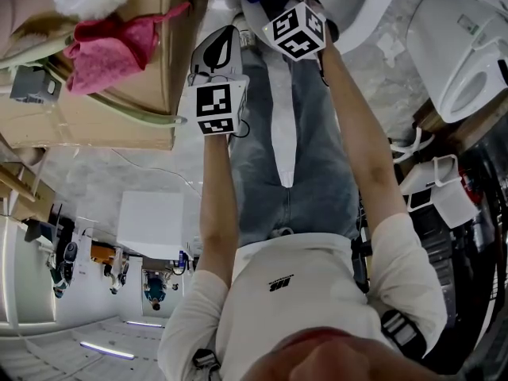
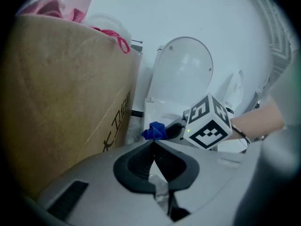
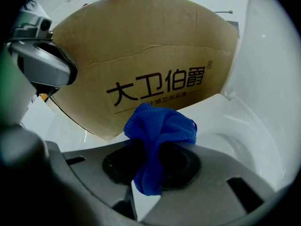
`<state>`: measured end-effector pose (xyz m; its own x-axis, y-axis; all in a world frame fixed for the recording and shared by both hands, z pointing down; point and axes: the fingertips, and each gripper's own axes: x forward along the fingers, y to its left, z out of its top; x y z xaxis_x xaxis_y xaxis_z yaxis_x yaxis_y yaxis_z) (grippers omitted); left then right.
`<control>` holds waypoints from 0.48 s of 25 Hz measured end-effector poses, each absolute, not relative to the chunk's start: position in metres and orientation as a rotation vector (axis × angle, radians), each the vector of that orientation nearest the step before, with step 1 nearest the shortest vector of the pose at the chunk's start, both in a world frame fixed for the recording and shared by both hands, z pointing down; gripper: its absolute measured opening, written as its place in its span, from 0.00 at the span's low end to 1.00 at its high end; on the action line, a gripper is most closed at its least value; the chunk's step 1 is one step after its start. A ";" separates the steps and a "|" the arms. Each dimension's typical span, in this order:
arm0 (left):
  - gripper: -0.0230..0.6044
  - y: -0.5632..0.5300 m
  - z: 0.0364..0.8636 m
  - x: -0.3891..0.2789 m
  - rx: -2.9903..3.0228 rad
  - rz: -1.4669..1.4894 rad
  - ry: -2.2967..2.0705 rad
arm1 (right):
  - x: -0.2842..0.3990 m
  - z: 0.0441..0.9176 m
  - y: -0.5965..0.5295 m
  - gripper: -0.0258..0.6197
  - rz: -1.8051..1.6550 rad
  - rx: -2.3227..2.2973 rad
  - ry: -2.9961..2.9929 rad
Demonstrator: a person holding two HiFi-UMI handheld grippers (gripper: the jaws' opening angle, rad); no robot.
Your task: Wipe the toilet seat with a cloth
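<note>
Blue cloth (image 3: 160, 126) sits clenched in our right gripper's (image 3: 153, 149) fingers, toilet (image 3: 249, 126) at three o'clock; our left gripper (image 2: 154, 147) seems pressed closed, cardboard box (image 2: 61, 88) at nine o'clock.

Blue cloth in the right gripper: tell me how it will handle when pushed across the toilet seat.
Probably floppy: the blue cloth bunches and droops between the shut jaws of the right gripper. Likely light, since a small pinch holds it all. Its napped weave suggests it will drag and fold rather than slide on the glossy toilet seat.
</note>
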<state>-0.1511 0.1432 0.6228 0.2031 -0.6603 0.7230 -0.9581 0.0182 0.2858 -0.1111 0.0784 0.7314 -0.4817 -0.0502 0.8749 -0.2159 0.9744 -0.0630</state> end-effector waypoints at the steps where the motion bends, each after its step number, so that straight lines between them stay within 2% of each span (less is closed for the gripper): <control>1: 0.05 0.145 0.623 -0.151 1.717 0.497 -1.527 | -0.110 0.732 0.083 0.18 0.207 0.188 -2.068; 12: 0.05 0.159 0.627 -0.150 1.721 0.521 -1.503 | -0.092 0.736 0.124 0.18 0.244 0.172 -2.046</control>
<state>-0.1504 0.1593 0.6272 0.2174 -0.6407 0.7364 -0.9591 0.0000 0.2831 -0.0923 0.1242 0.7362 -0.4665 -0.0180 0.8843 -0.2256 0.9692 -0.0992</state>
